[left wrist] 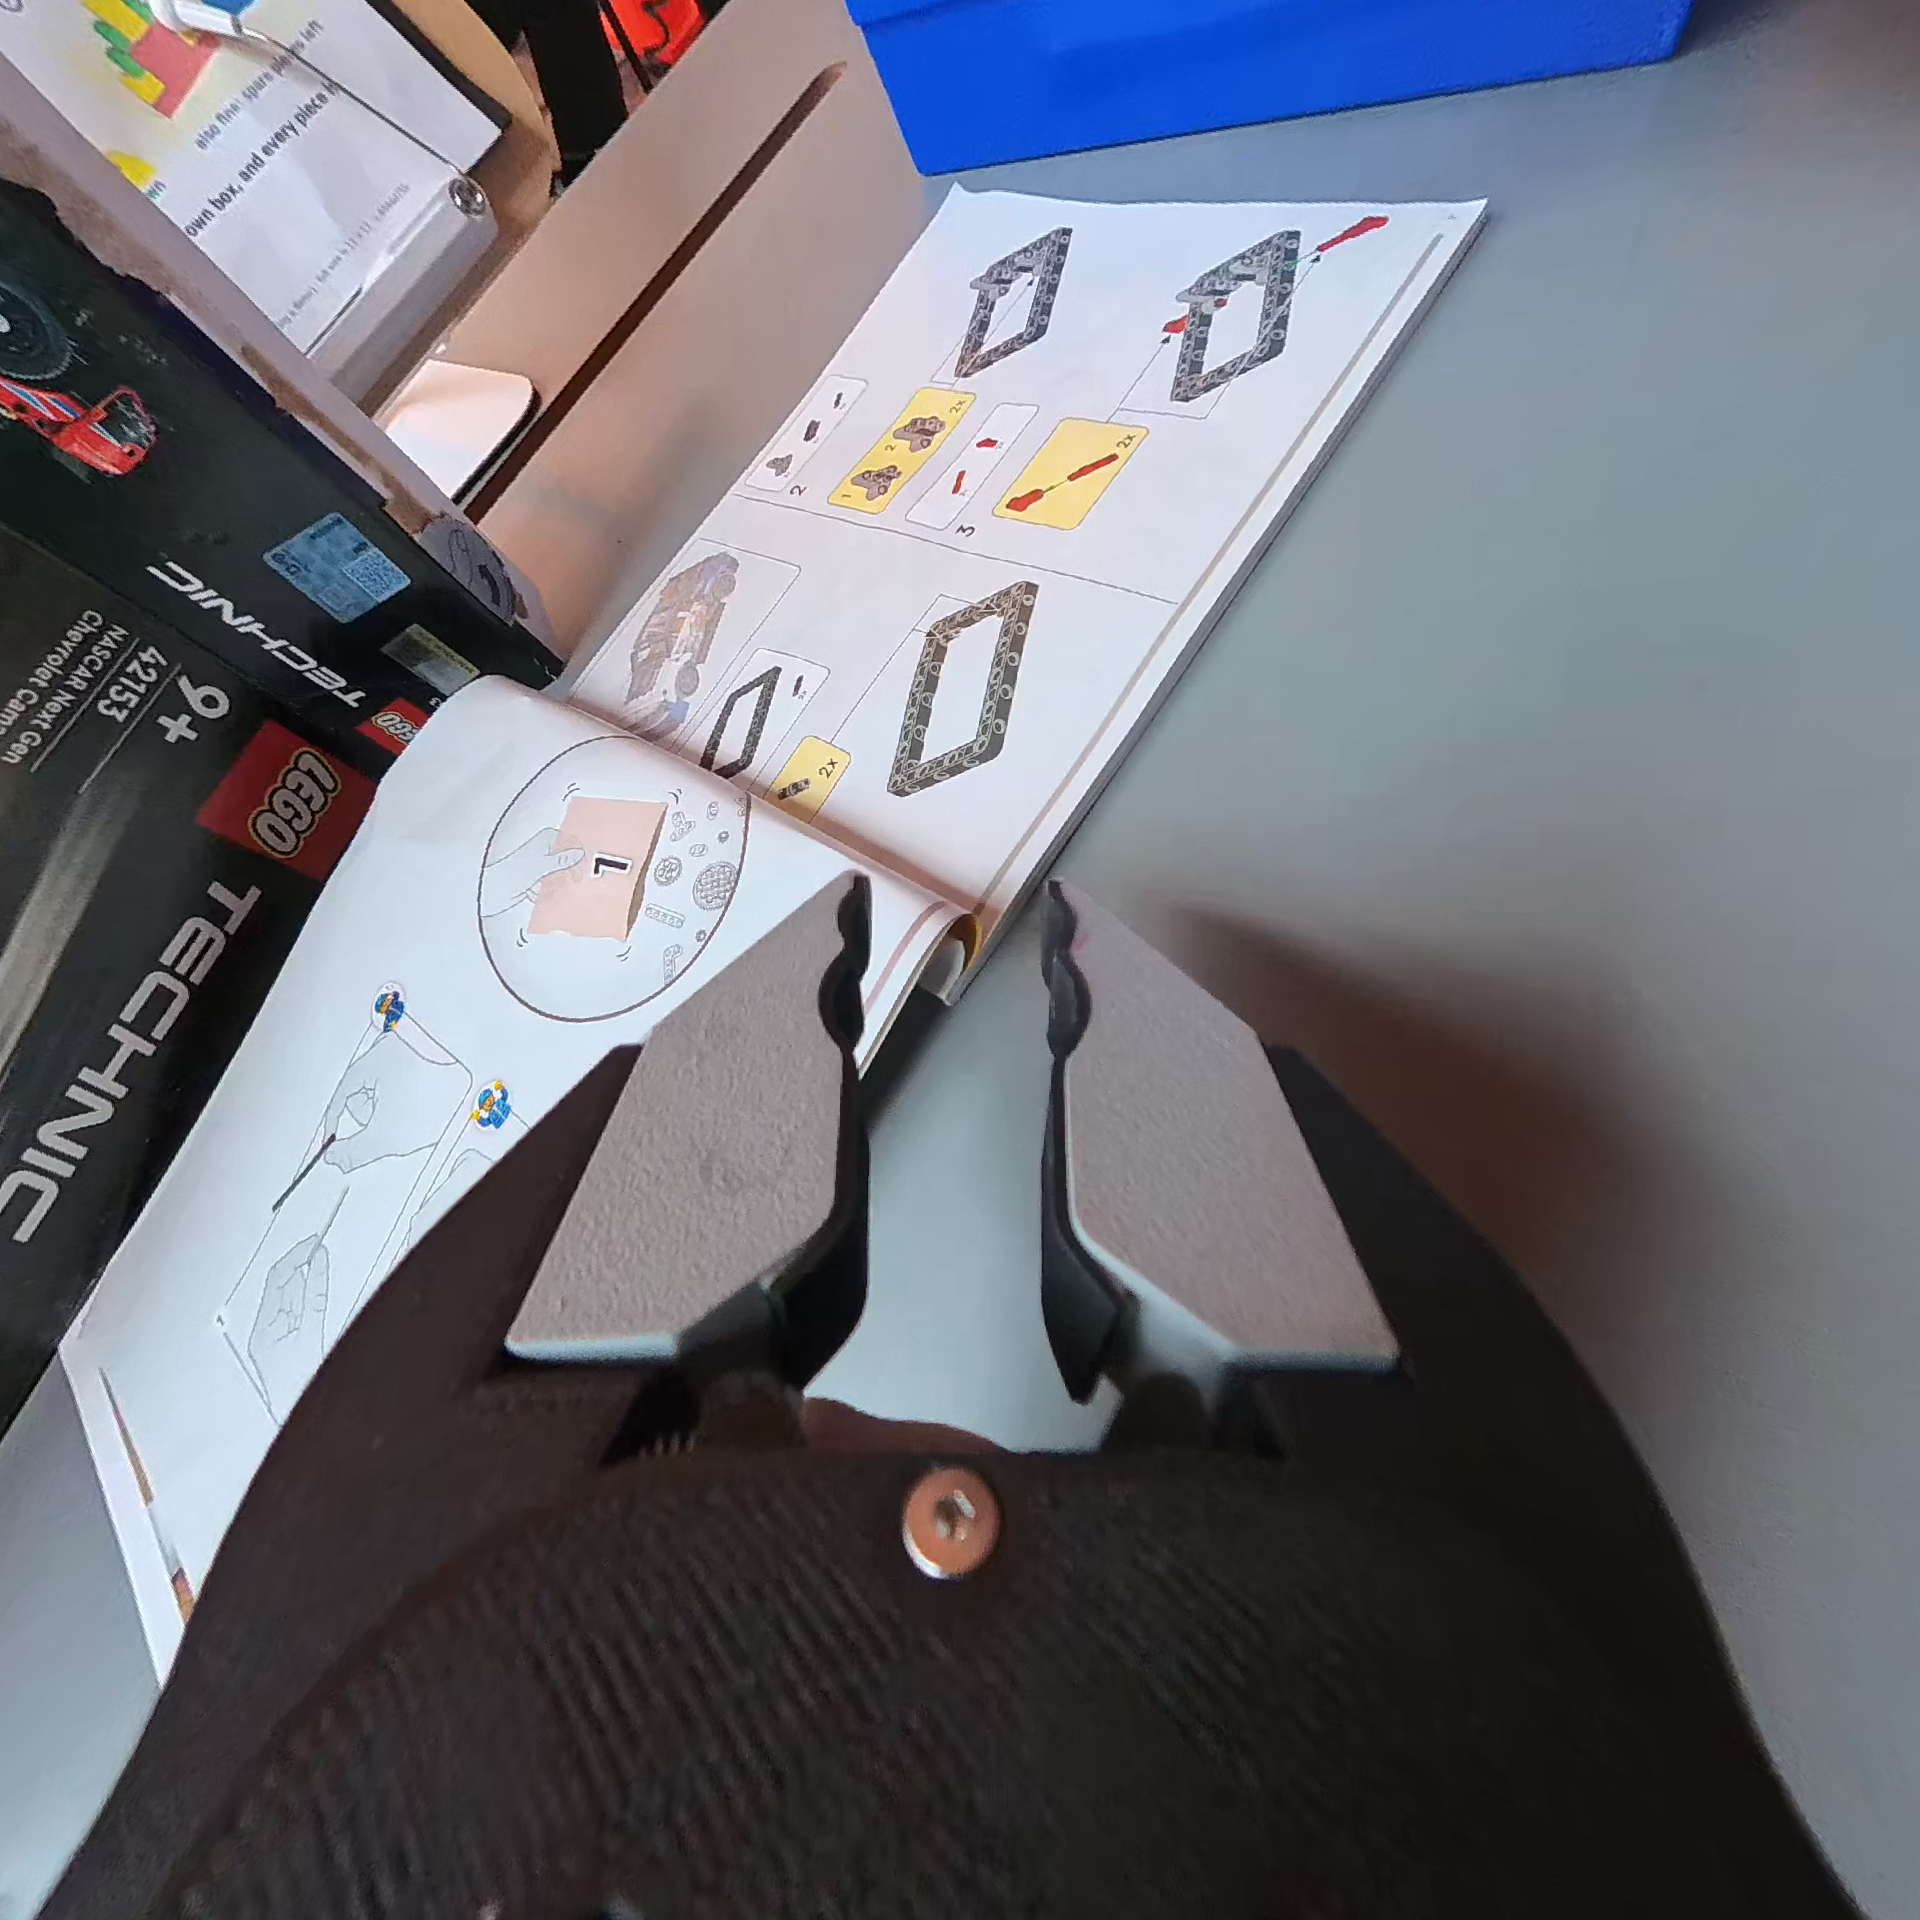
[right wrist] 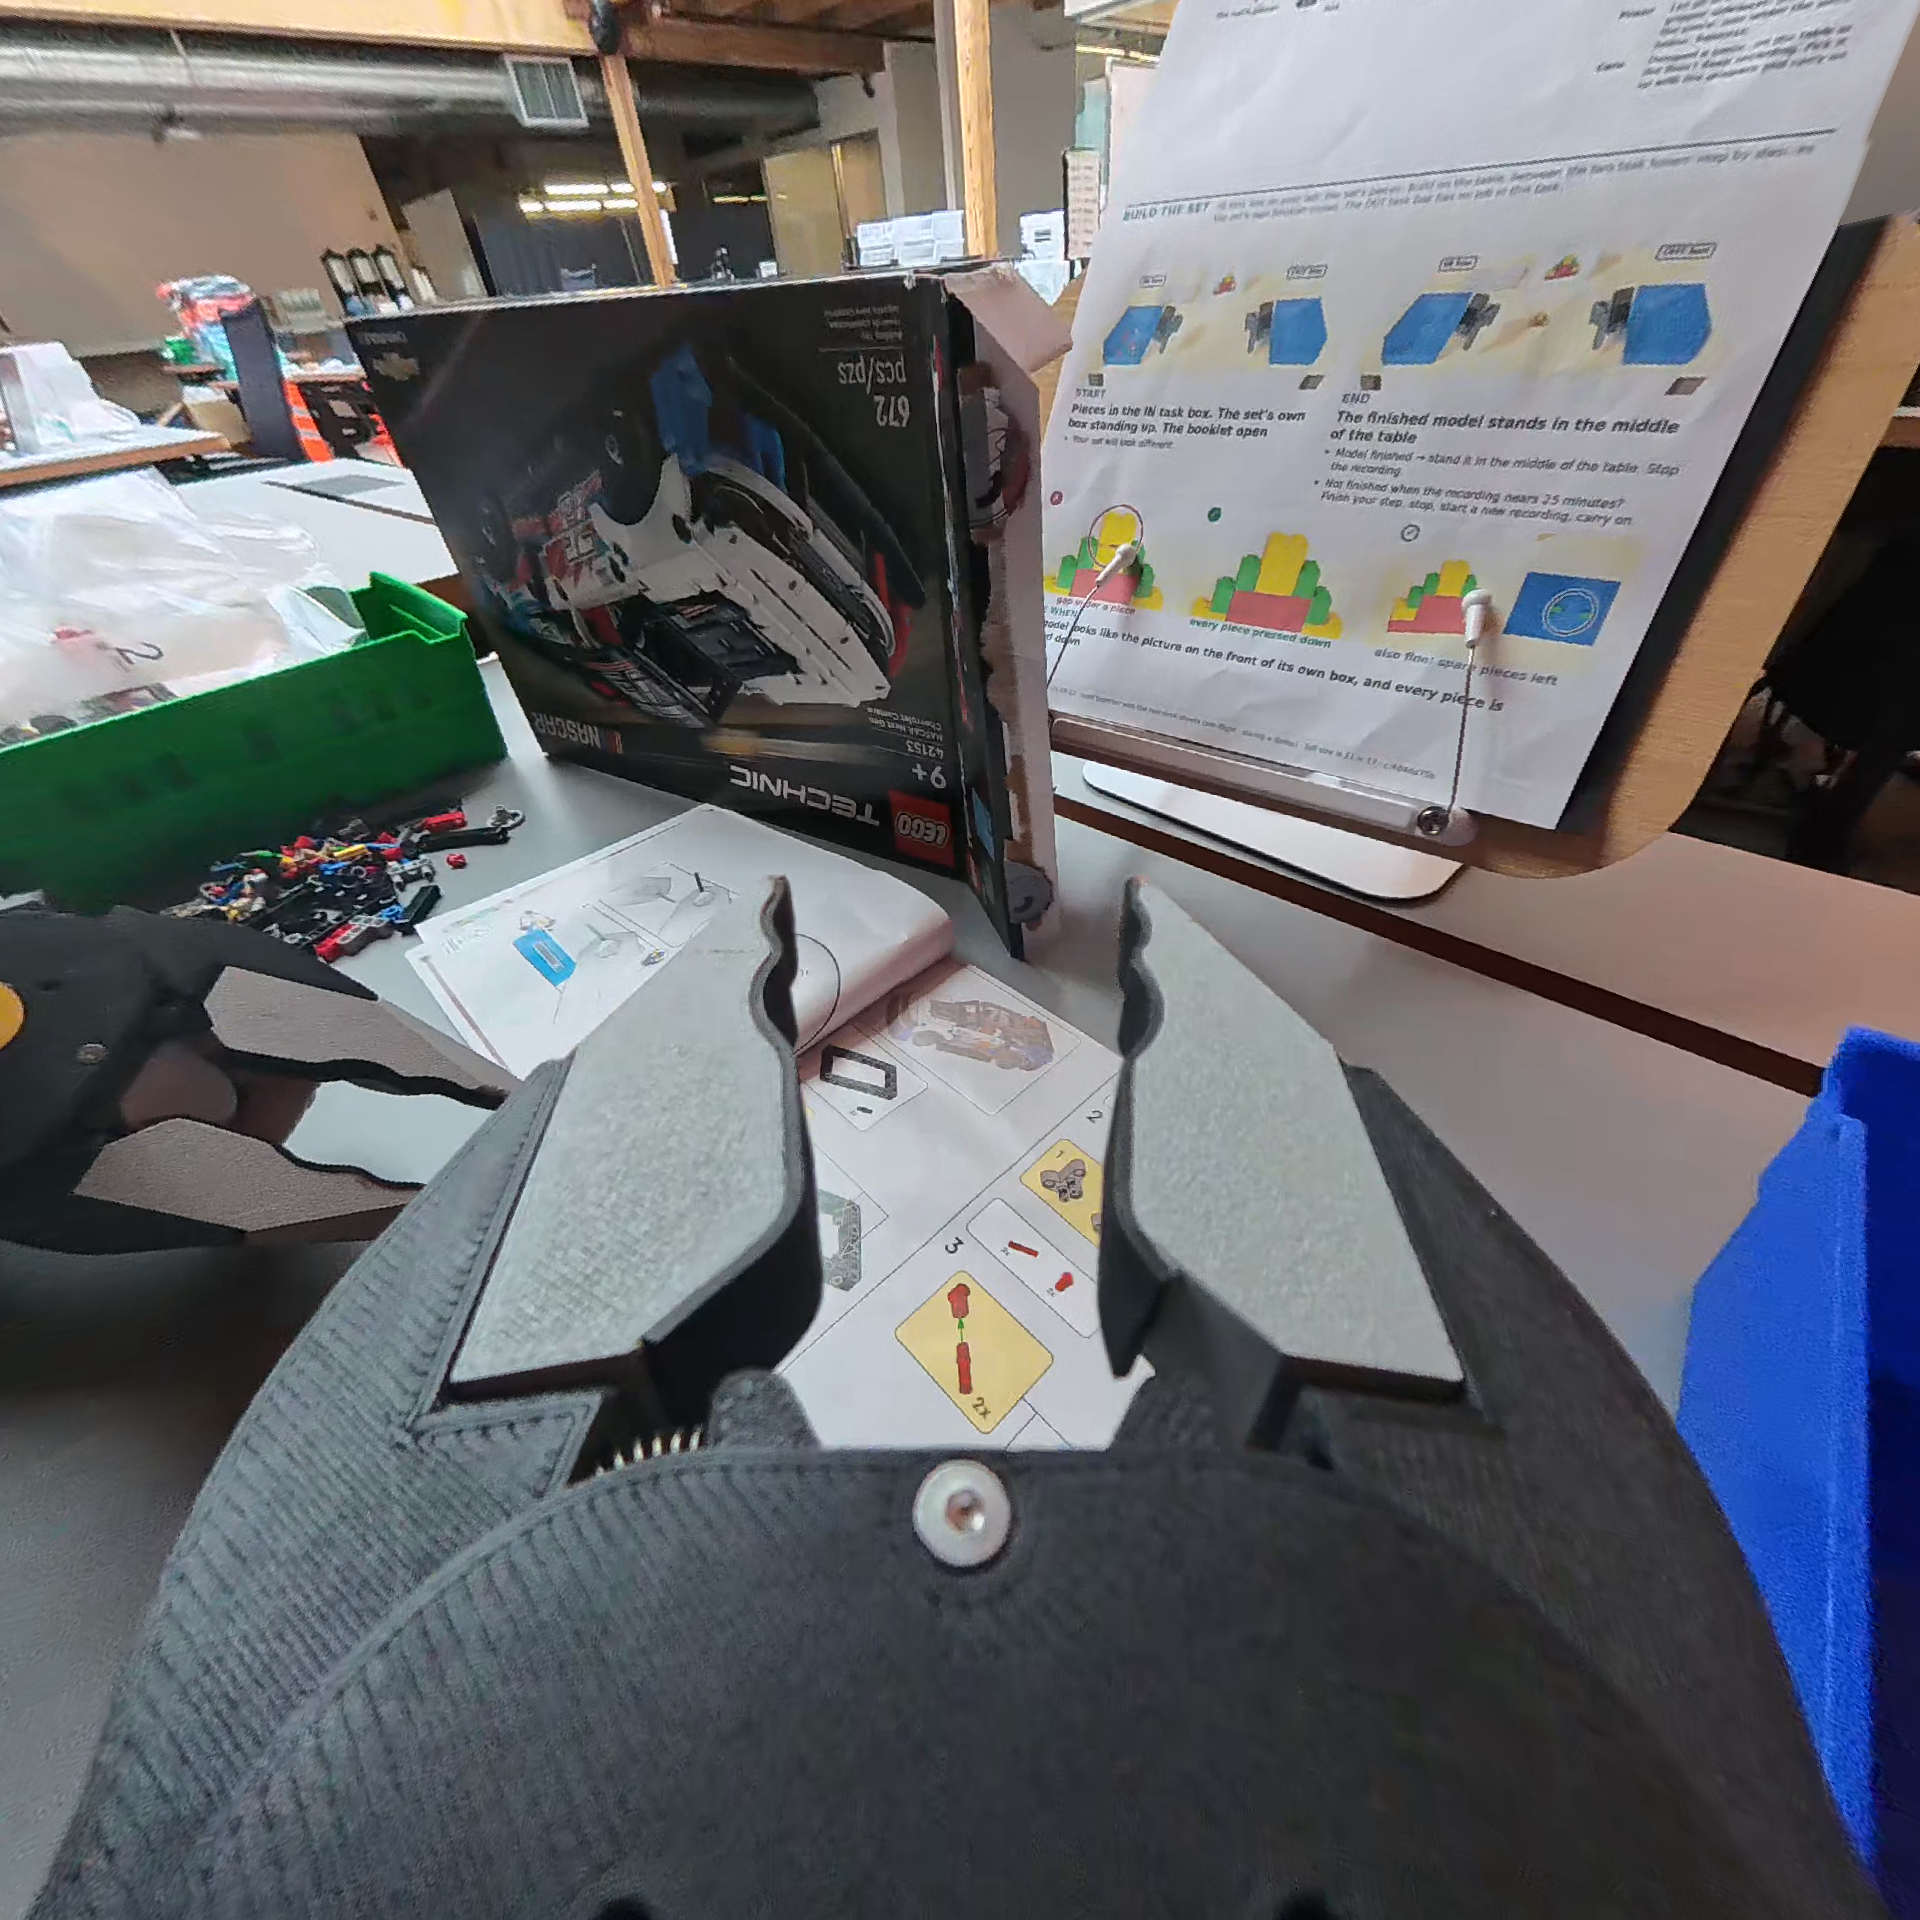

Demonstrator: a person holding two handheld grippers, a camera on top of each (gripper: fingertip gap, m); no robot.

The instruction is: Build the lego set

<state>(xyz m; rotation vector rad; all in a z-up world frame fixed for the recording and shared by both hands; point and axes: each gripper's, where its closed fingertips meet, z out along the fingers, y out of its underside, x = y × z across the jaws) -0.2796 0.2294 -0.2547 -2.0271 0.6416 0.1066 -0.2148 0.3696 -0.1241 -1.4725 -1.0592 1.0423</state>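
An open instruction booklet [left wrist: 997, 499] lies on the grey table; it also shows in the right wrist view [right wrist: 966, 1195]. My left gripper [left wrist: 951, 914] is open and empty, its tips at the booklet's near edge by the spine. It also shows at the left of the right wrist view [right wrist: 457, 1132]. My right gripper [right wrist: 951, 925] is open and empty, hovering over the booklet's right page. A pile of small loose pieces [right wrist: 332, 883] lies on the table to the left of the booklet. The set's black box [right wrist: 717, 561] stands upside down behind the booklet and shows in the left wrist view [left wrist: 135, 831].
A green bin [right wrist: 260, 727] with clear bags stands at the left. A blue bin [right wrist: 1808, 1351] stands at the right, also in the left wrist view [left wrist: 1247, 73]. A printed sheet on a wooden stand [right wrist: 1434, 436] stands behind the box. Spacing between my two grippers at the tips: around 20 cm.
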